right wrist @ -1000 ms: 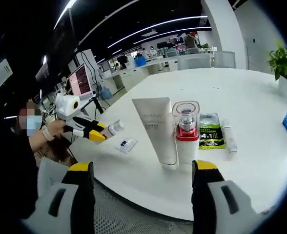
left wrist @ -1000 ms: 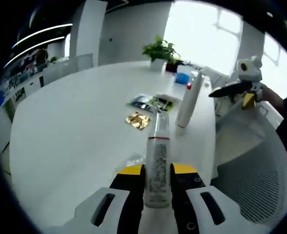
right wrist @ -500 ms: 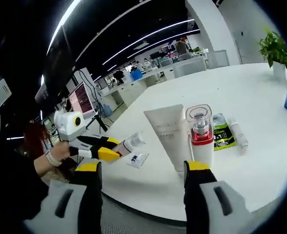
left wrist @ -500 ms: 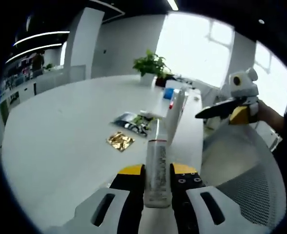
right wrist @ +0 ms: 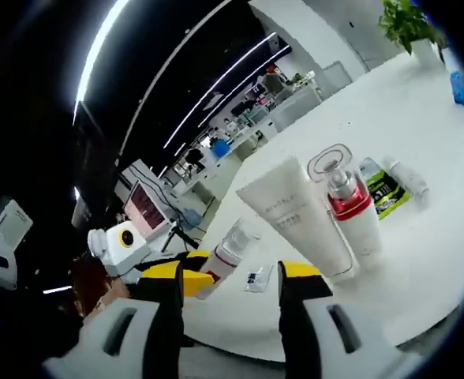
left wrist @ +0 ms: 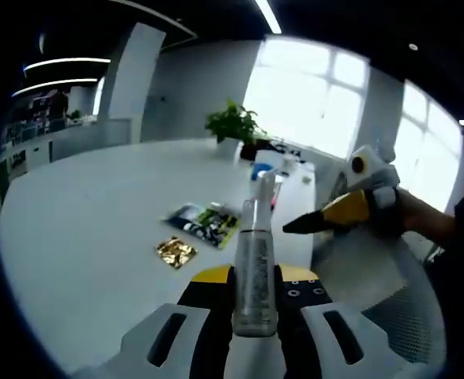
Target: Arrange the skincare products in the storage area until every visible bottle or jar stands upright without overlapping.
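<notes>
Carrying a small clear bottle [left wrist: 255, 272] toward the table [left wrist: 82, 205]: left gripper [left wrist: 255, 304] is clamping it mid-body, cap pointing forward, above the table's near edge. Judged step: transport, with placing upright next. That calls for tipping the bottle vertical and setting it on bare table beside the white tube [right wrist: 299, 217] and pump bottle [right wrist: 352, 207], both standing upright and touching. Right gripper [right wrist: 226, 304] is hanging off the table edge, jaws spread and holding nothing, angled at the tube. Sachets [left wrist: 204, 223] are lying flat beyond the bottle.
</notes>
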### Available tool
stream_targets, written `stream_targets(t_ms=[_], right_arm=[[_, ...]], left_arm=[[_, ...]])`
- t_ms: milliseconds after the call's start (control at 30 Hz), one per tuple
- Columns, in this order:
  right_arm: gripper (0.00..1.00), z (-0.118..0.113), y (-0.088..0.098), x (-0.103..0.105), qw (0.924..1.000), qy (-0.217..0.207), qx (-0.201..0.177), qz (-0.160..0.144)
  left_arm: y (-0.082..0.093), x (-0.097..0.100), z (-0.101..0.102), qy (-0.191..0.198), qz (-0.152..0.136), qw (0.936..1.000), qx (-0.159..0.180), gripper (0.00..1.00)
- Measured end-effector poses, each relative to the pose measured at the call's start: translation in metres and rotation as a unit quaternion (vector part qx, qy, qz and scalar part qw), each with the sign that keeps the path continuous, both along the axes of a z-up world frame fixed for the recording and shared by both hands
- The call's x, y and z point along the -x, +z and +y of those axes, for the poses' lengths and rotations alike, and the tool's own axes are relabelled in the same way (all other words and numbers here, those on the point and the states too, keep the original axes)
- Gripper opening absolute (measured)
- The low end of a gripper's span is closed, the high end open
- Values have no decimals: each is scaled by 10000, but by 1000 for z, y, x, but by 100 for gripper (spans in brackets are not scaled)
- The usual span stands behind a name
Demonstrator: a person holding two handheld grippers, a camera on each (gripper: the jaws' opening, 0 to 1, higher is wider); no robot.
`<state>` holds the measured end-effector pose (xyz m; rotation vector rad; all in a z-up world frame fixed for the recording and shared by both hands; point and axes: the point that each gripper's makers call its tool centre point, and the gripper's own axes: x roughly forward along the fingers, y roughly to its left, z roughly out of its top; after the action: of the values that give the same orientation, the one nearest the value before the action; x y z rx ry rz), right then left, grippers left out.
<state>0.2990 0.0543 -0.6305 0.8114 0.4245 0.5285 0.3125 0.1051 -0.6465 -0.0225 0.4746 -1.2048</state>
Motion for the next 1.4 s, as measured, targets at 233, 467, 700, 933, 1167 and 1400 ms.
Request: stream_targets(t_ms=[233, 467, 700, 933, 1167, 1400], right_arm=[[37, 3, -9, -16, 9920, -114, -1218, 304], [31, 5, -3, -23, 9799, -12, -1959, 382], [25, 9, 9, -20, 9784, 260, -2036, 248], [23, -1, 12, -17, 9834, 525, -1729, 165], [22, -12, 18, -10, 9894, 704, -1265, -135], [21, -23, 22, -1, 9924, 1012, -125, -690]], left_arm=[[4, 9, 1, 302, 82, 9994, 175, 16], [10, 19, 1, 543, 255, 9974, 387, 16], [13, 27, -10, 609, 455, 9953, 593, 16], [14, 31, -28, 573, 515, 9950, 632, 16], [12, 38, -45, 387, 506, 9973, 367, 17], [-2, 47, -67, -20, 63, 9993, -354, 17]])
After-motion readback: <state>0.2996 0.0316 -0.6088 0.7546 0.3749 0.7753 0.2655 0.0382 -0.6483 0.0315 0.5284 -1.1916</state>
